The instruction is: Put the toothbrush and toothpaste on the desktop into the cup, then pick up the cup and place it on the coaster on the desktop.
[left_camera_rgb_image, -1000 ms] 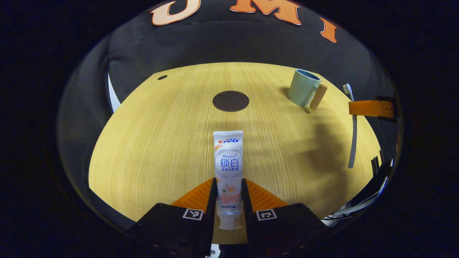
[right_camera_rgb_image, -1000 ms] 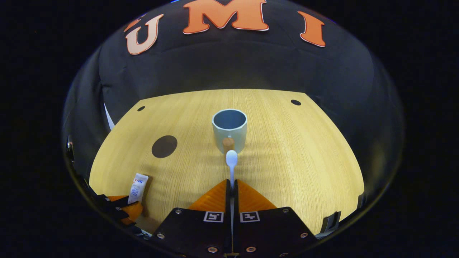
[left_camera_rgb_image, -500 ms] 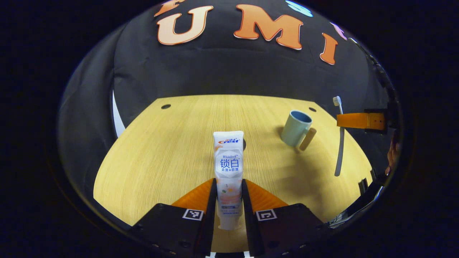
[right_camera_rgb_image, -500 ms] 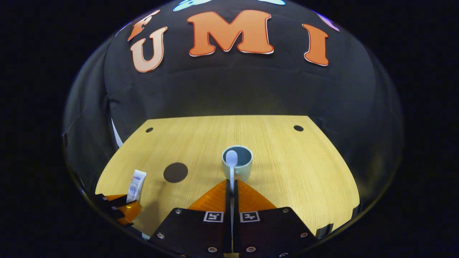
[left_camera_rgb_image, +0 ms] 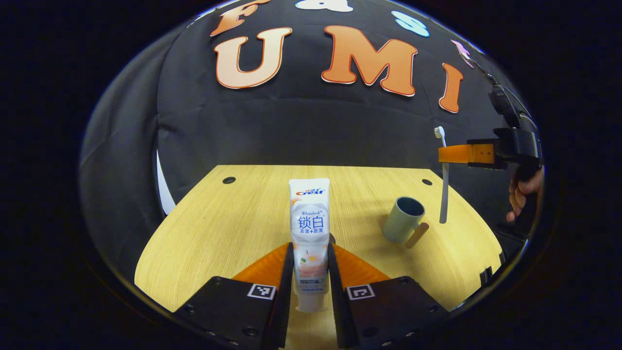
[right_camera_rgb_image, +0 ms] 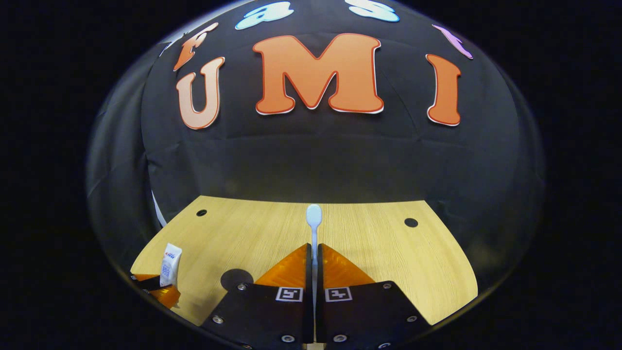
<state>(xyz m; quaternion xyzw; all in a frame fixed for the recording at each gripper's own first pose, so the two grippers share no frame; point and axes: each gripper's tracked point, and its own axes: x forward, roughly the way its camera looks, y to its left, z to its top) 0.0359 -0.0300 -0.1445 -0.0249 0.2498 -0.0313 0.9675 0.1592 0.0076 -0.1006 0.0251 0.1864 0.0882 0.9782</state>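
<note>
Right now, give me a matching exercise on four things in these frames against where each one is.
Things:
1 toothpaste
2 toothbrush
3 cup
4 coaster

Places:
A standing on the desktop, nothing in it
B flat on the desktop
C clamped in the left gripper
D clamped in the right gripper, raised upright

Pairs: 1-C, 2-D, 3-A, 4-B

Light falls evenly from overhead onto the desktop, bright and warm, without glare. The cup ahead-right of the left gripper throws only a faint shadow. Both views bulge hard at the rim, bending the desktop's edges. Focus is crisp near each gripper's fingers; the booth wall behind stays dim, faintly creased.
</note>
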